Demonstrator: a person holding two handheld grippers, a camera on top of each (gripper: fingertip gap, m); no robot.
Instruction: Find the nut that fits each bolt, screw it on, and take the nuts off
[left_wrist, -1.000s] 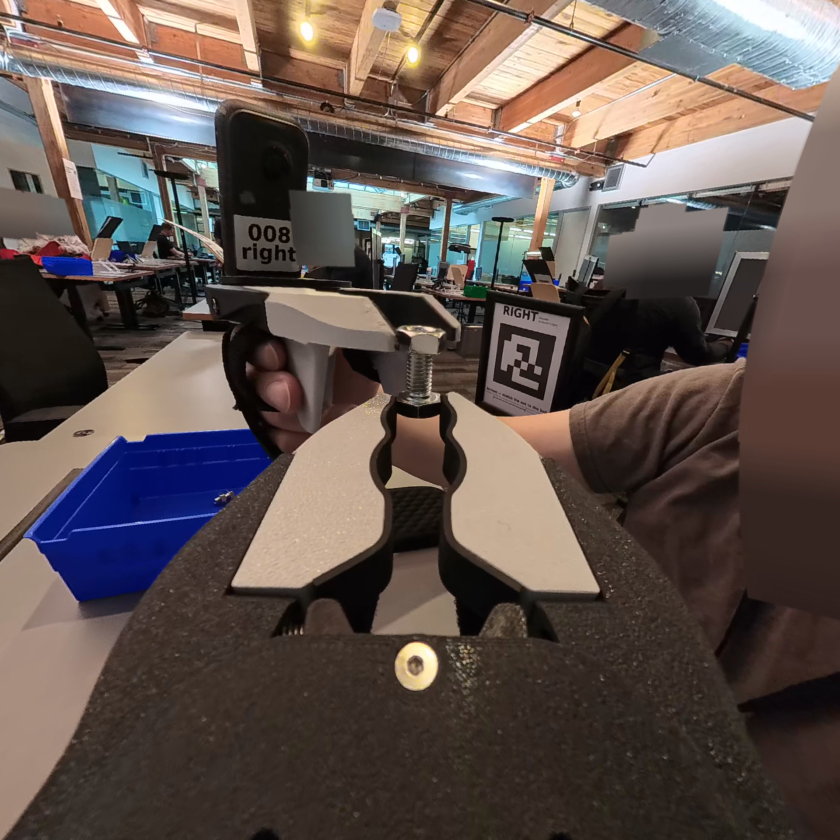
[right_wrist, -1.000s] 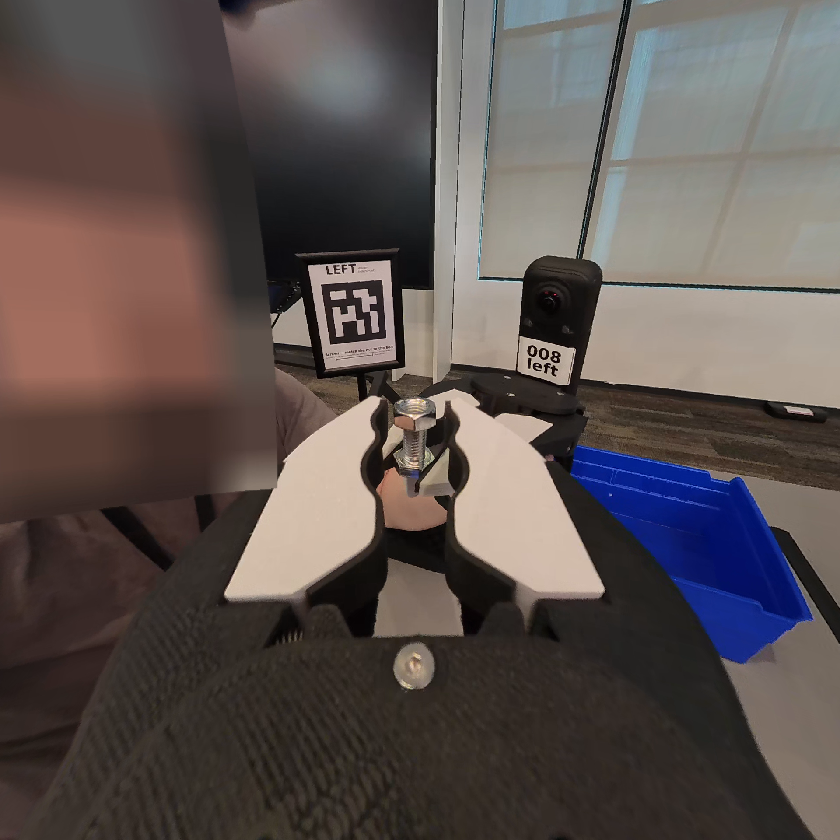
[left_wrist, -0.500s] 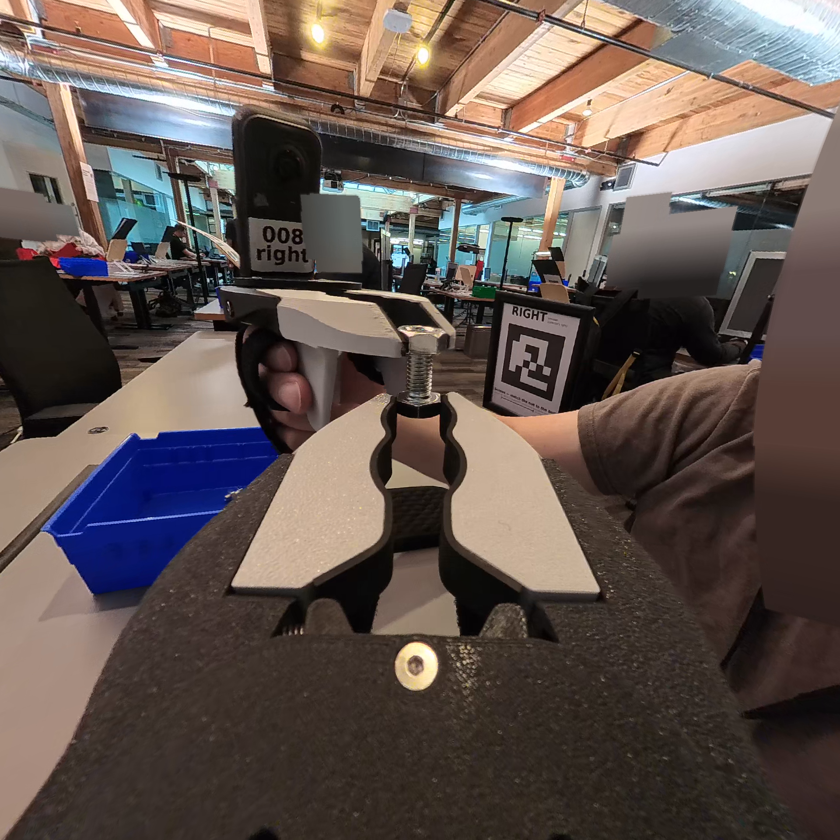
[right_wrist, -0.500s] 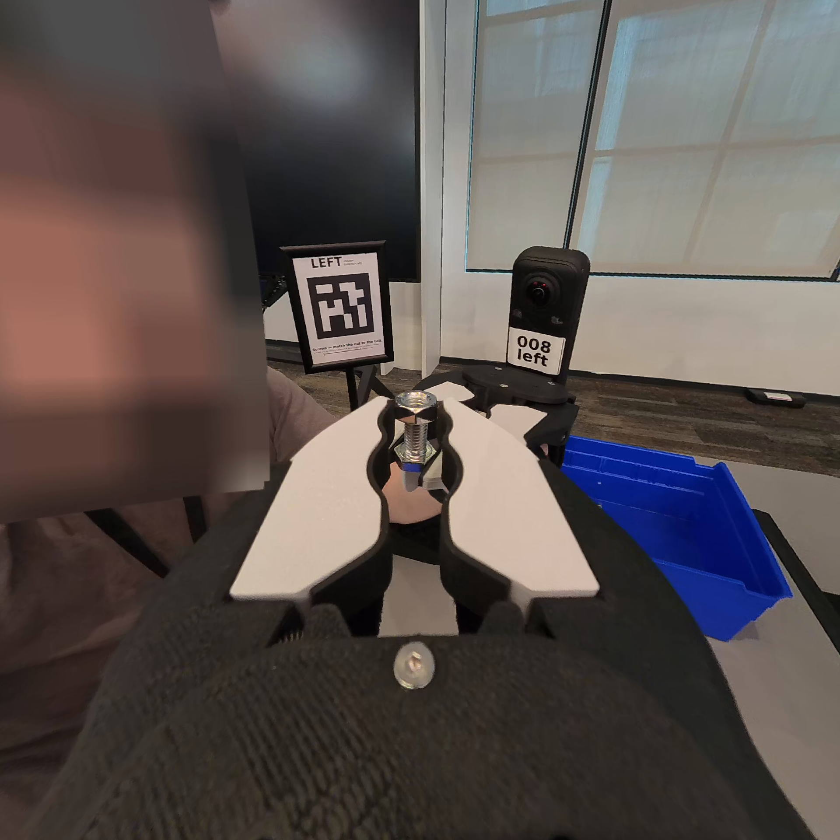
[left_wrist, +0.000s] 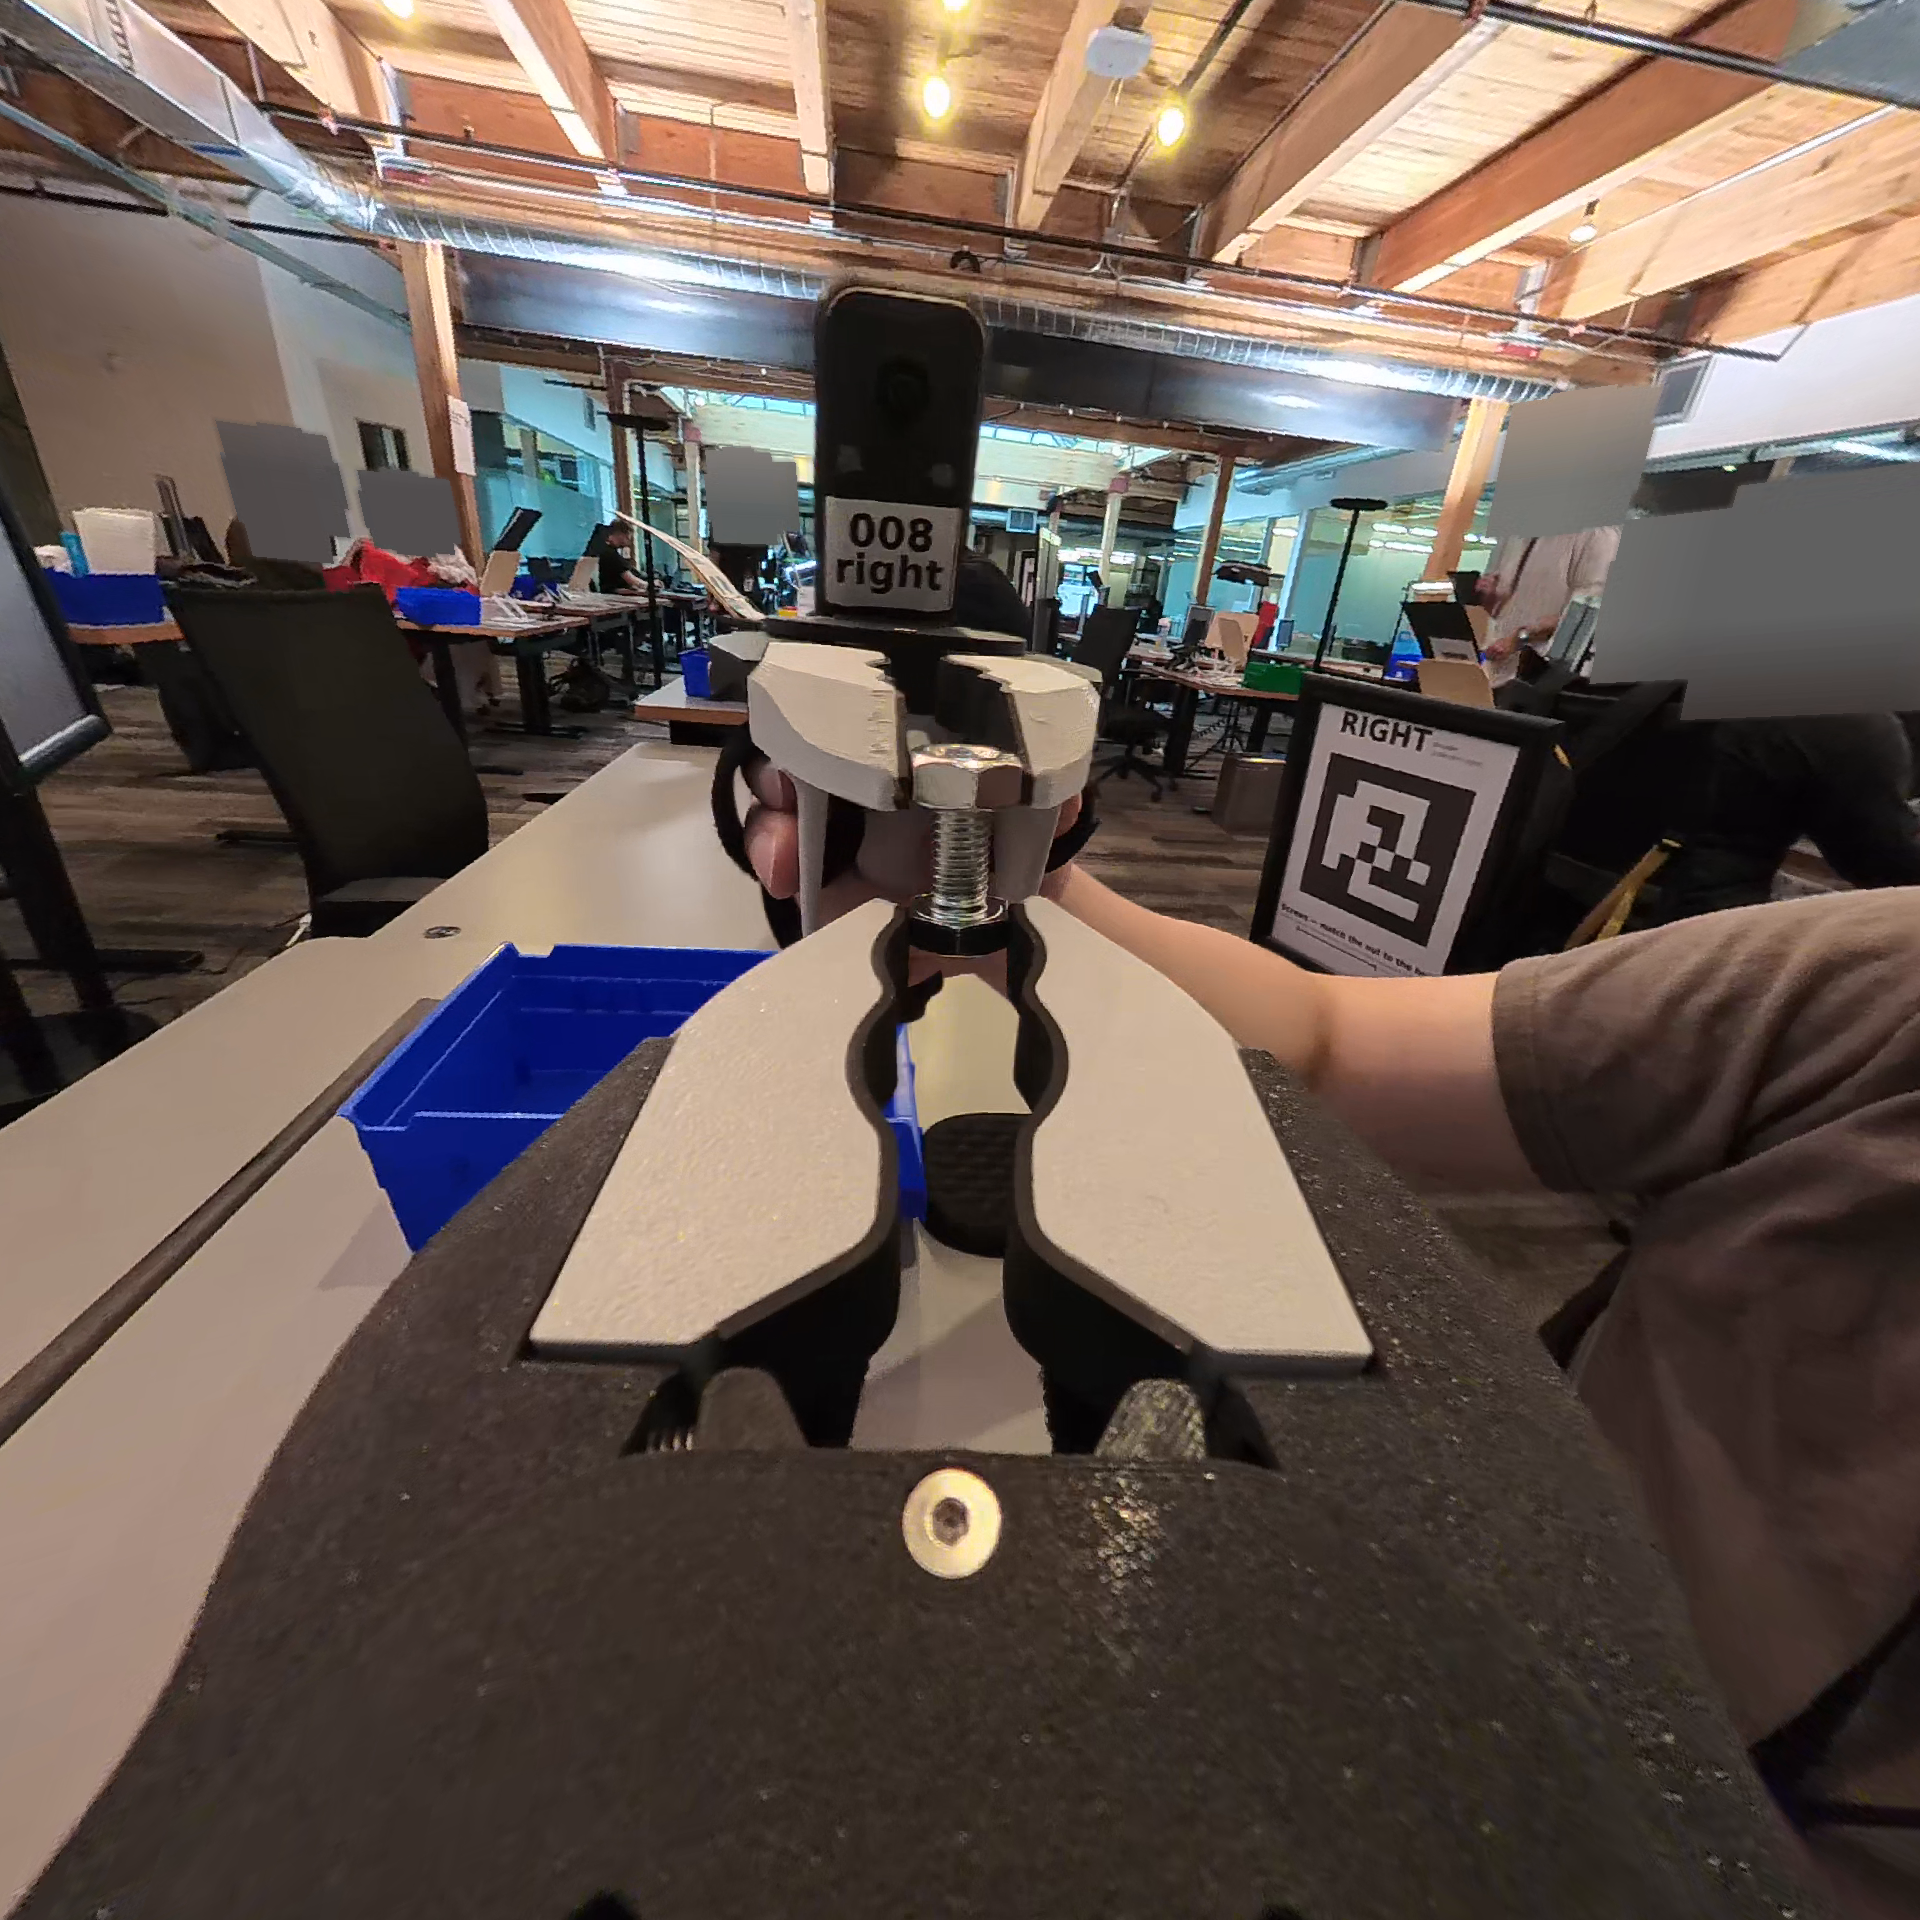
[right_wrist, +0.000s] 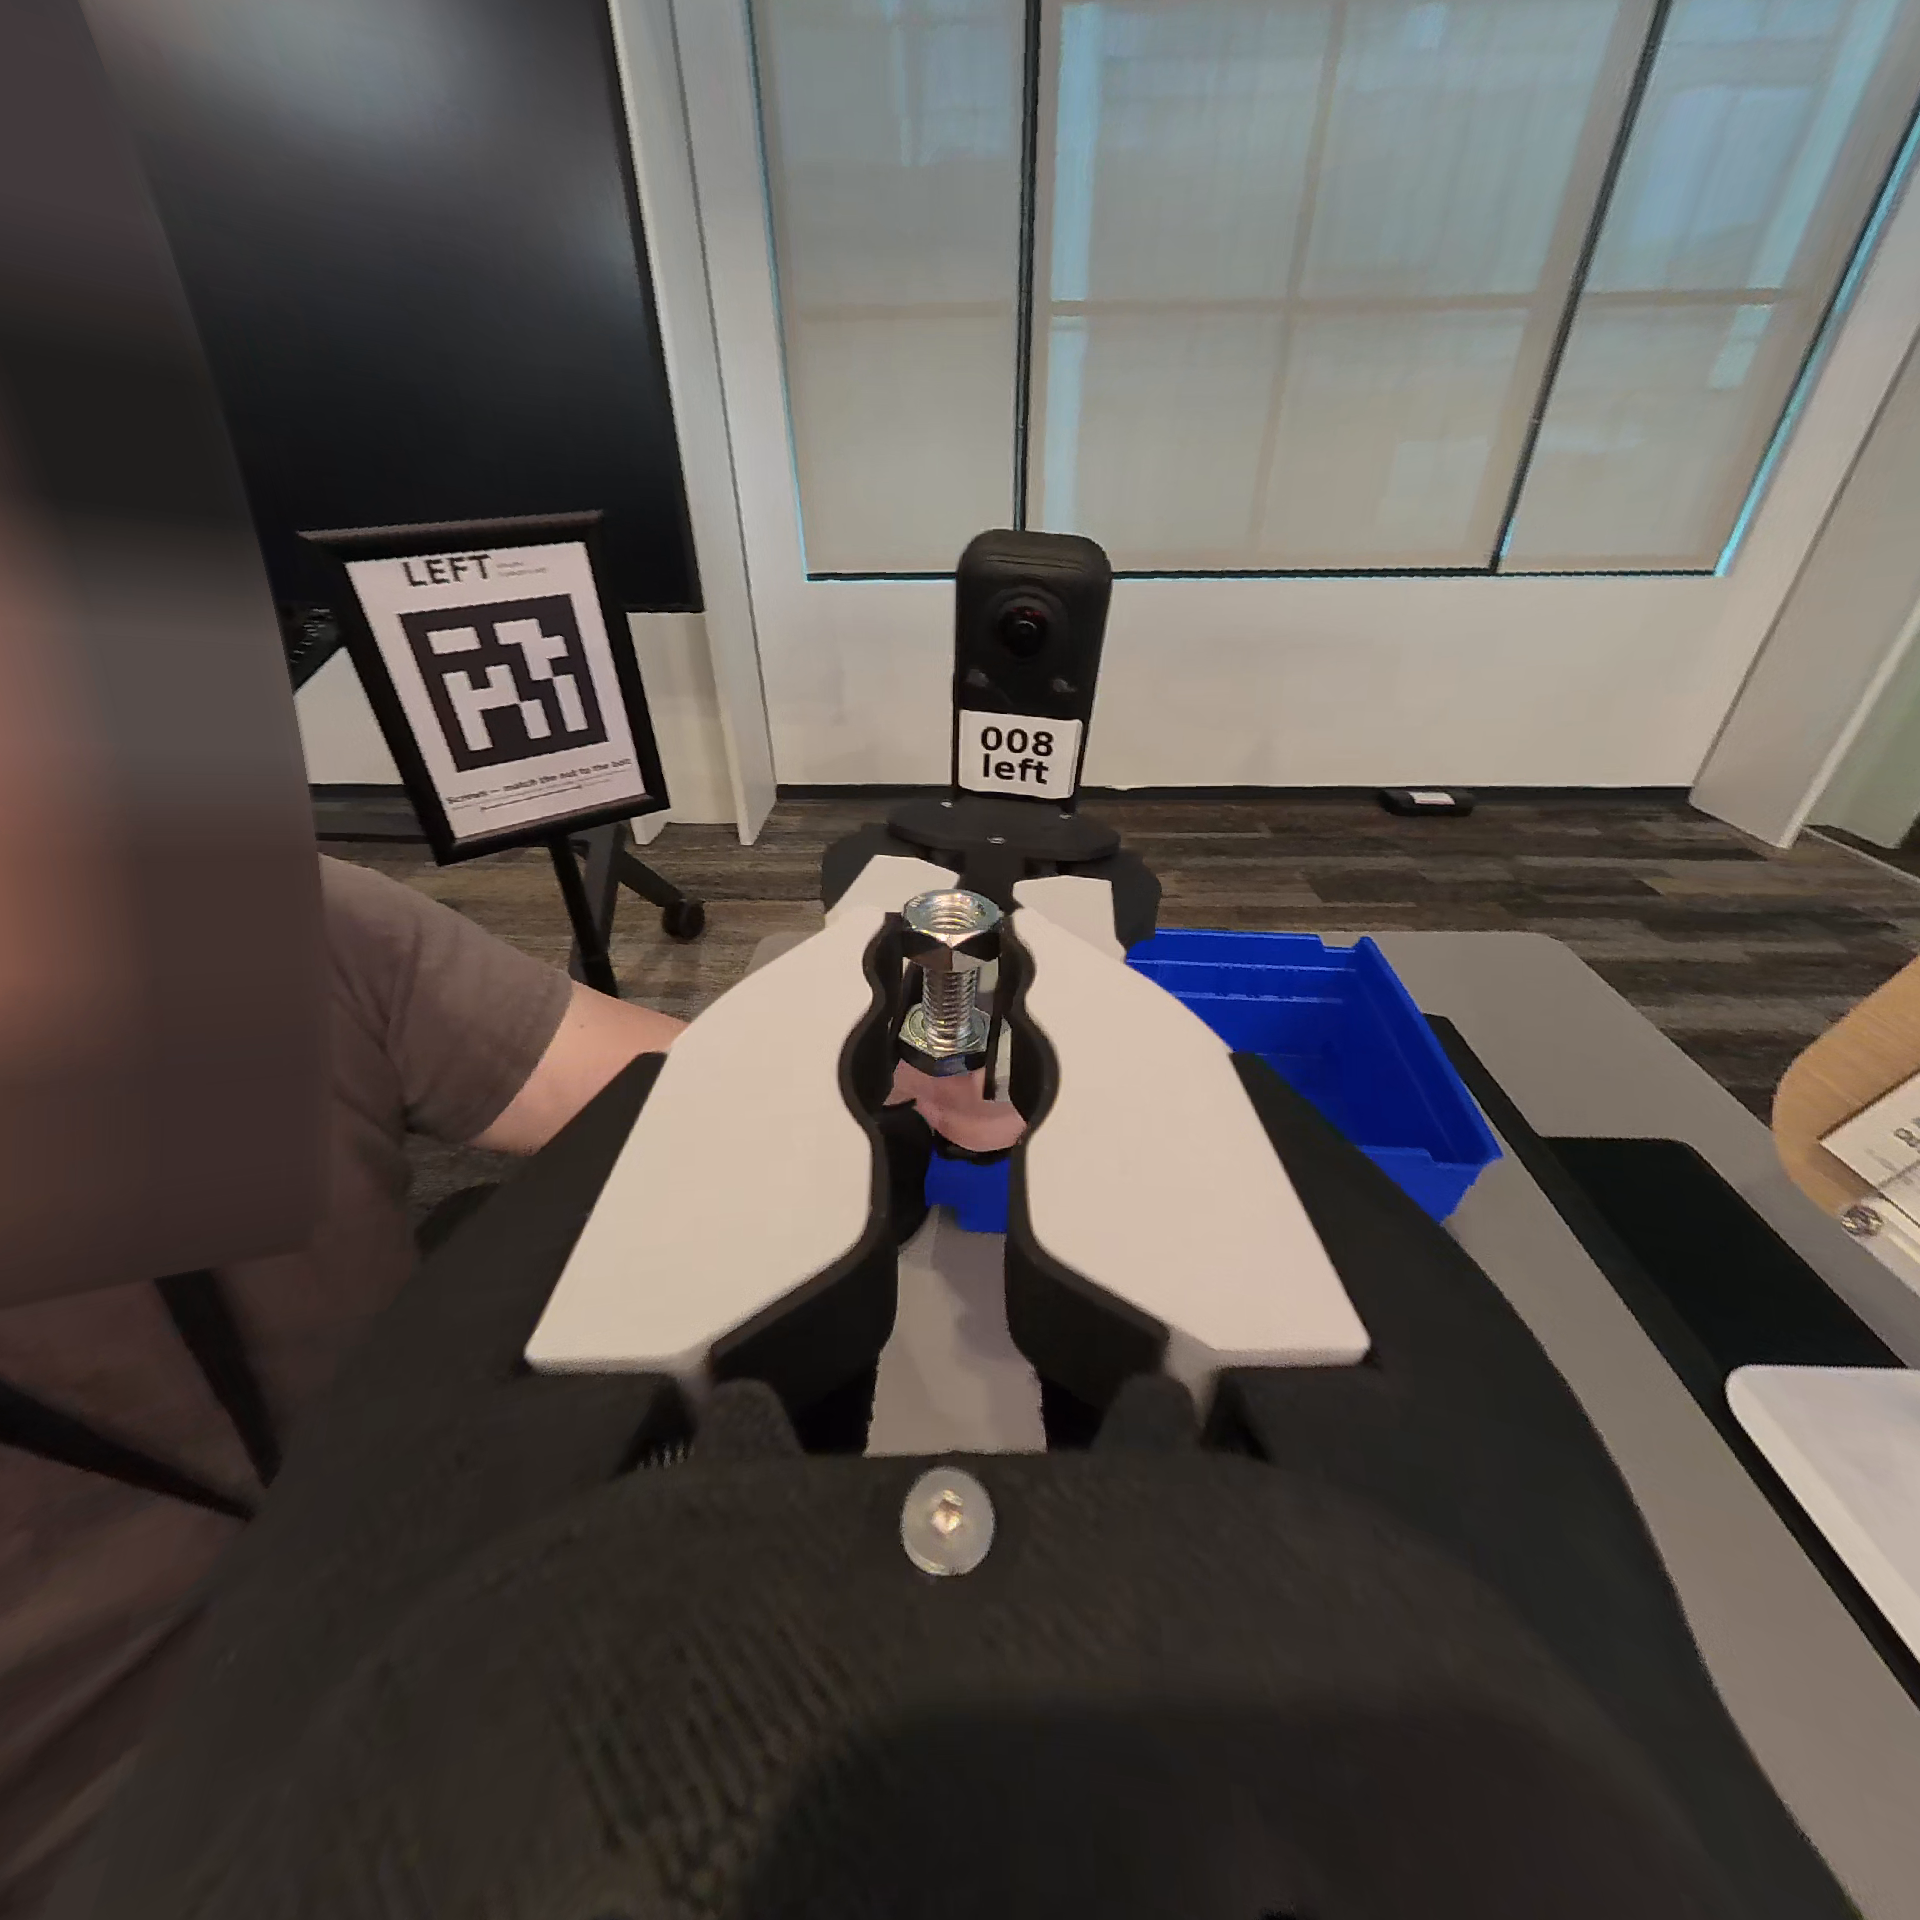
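Note:
A silver hex bolt (left_wrist: 961, 852) is held upright between my two grippers, above the table. My left gripper (left_wrist: 956, 925) is shut on the dark nut (left_wrist: 954, 935) at the lower end of the thread. My right gripper (left_wrist: 961, 753) faces me and is shut on the bolt's hex head (left_wrist: 961, 777). In the right wrist view my right gripper (right_wrist: 951, 935) clamps the head (right_wrist: 951, 930), with the thread and the nut (right_wrist: 940, 1034) just below it between the fingers. A hand shows behind the bolt.
An open blue bin (left_wrist: 540, 1049) stands on the grey table (left_wrist: 208, 1143) under the grippers; it also shows in the right wrist view (right_wrist: 1340, 1049). Framed marker signs (left_wrist: 1392, 831) (right_wrist: 509, 675) stand beside the table. Papers (right_wrist: 1829, 1475) lie at the right edge. Less than 4 cm separates the two grippers' tips.
The right gripper has swung round from a side-on pose to face the left gripper head-on. The bolt stays held between both grippers. The bin now sits nearer the centre.

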